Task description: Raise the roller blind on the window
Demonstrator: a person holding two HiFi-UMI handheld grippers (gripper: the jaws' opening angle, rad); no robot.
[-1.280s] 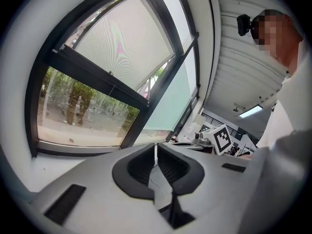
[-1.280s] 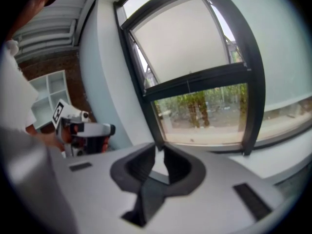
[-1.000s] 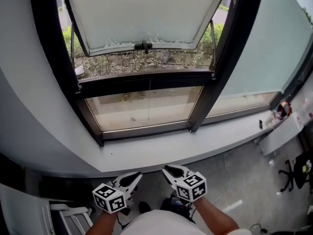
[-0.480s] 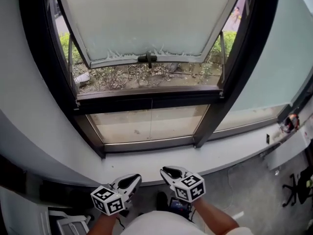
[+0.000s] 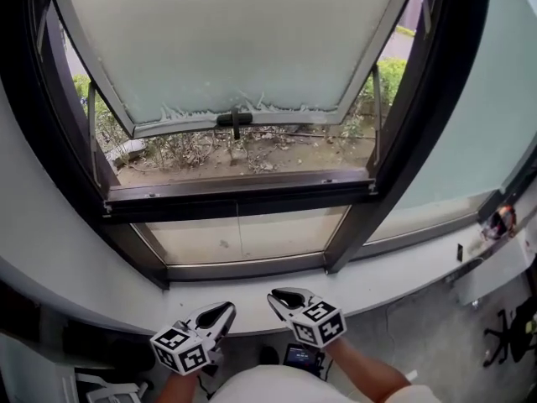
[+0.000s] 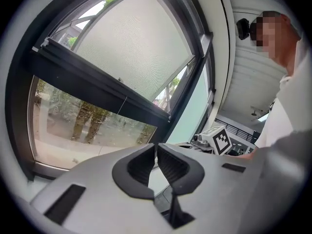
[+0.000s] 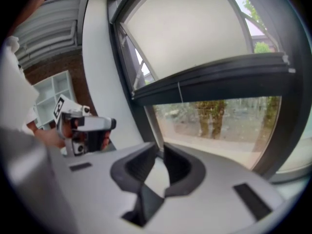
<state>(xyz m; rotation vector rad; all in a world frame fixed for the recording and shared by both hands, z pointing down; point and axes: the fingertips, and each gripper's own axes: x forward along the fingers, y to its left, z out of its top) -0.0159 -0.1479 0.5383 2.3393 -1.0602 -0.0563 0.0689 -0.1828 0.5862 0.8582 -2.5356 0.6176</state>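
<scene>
The pale roller blind (image 5: 235, 40) covers the tilted-out upper sash, whose black handle (image 5: 233, 119) sits at its lower edge. A thin cord (image 5: 239, 225) hangs in front of the clear lower pane; it also shows in the left gripper view as the cord (image 6: 124, 104) and in the right gripper view as the cord (image 7: 179, 92). My left gripper (image 5: 226, 307) and right gripper (image 5: 275, 295) are side by side just short of the white sill (image 5: 377, 280). Both point at the window. The left gripper (image 6: 156, 146) is shut and empty. The right gripper (image 7: 161, 149) has its tips together with nothing between them.
A thick black mullion (image 5: 394, 166) divides this window from a frosted pane (image 5: 470, 116) on the right. A desk edge with small items (image 5: 503, 221) and an office chair (image 5: 520, 326) are at the far right. A white shelf (image 5: 101, 389) stands at the lower left.
The window has grown larger and shifted left in the head view. Both grippers have come closer to the sill, still side by side and with their jaws unchanged.
</scene>
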